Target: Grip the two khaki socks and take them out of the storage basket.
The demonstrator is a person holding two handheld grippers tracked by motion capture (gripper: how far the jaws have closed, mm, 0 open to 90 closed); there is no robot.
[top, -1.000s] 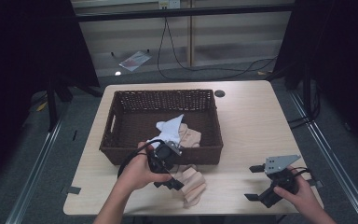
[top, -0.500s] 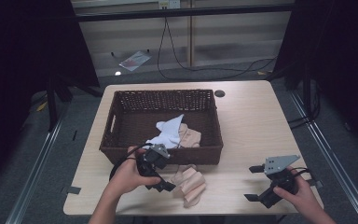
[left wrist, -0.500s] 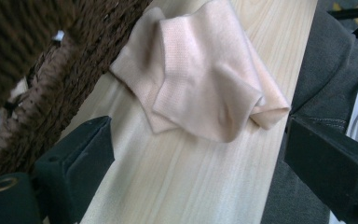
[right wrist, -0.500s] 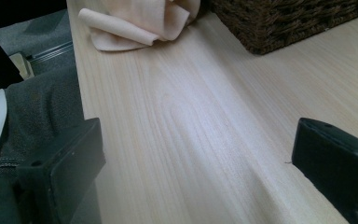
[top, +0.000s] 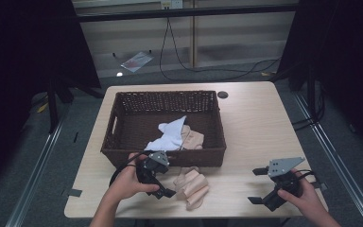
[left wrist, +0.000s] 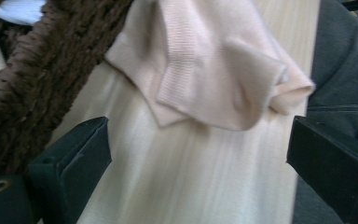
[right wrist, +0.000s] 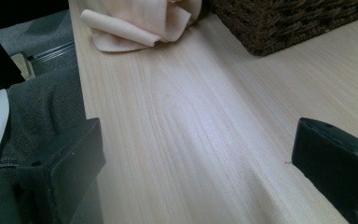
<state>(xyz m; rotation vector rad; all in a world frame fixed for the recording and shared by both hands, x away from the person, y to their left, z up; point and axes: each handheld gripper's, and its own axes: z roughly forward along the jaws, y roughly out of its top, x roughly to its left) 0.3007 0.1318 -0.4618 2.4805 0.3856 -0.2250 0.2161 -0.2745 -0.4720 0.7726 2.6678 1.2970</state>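
Your left gripper [top: 163, 182] hovers low over the worktop [top: 260, 123], its fingers [left wrist: 70, 163] spread wide and empty, aimed at the peach cloth [left wrist: 214, 70] lying just in front of the basket [top: 123, 151]. Your right gripper [top: 264, 187] rests near the worktop's right edge, fingers equally wide, holding nothing. A white cloth [top: 172, 135] and another peach piece sit inside the basket. The step looks like a reach for the cloth outside; next, you need to advance and close on a fold.
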